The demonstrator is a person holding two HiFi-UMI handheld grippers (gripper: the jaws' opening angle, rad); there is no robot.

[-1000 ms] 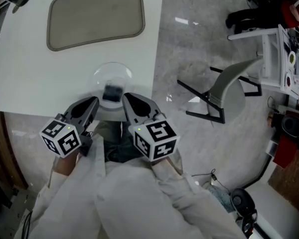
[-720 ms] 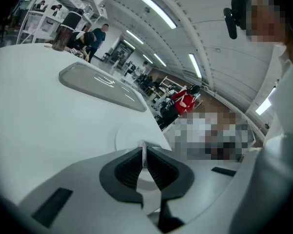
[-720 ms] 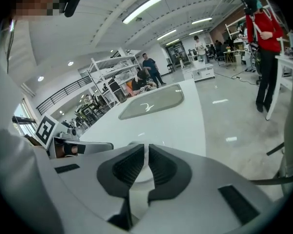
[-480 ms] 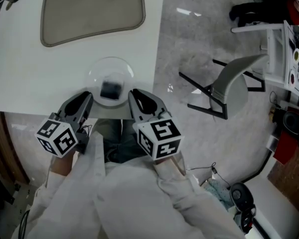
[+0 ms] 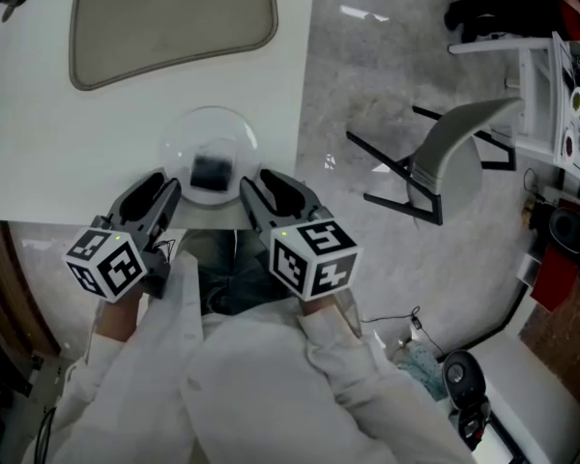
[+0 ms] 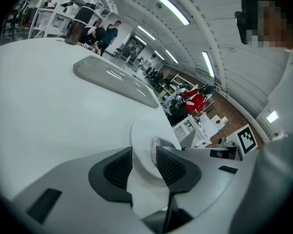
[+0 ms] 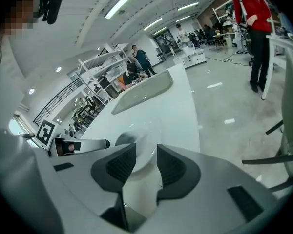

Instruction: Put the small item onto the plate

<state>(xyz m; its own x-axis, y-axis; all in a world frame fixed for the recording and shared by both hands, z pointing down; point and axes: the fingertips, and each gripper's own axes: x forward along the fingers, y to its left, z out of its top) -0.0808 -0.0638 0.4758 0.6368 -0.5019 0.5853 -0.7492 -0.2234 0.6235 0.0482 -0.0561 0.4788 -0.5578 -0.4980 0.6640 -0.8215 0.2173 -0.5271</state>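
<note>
A clear round plate [image 5: 211,148] stands near the front edge of the white table [image 5: 97,133]. A small dark item [image 5: 210,172] lies on it. My left gripper [image 5: 162,189] is just left of the plate and my right gripper [image 5: 255,187] just right of it, both at the table's edge. In the left gripper view the plate [image 6: 142,136] shows beyond the left gripper [image 6: 143,164], whose jaws are opening with nothing between them. In the right gripper view the right gripper [image 7: 145,163] is likewise opening, empty, with the plate [image 7: 139,141] ahead of it.
A grey tray [image 5: 169,22] lies at the back of the table. To the right, on the marbled floor, stand a grey chair [image 5: 445,167] and a white rack [image 5: 551,75]. People stand far off in the hall in both gripper views.
Both grippers have drawn back a little from the plate, toward the table's front edge. The dark item stays on the plate.
</note>
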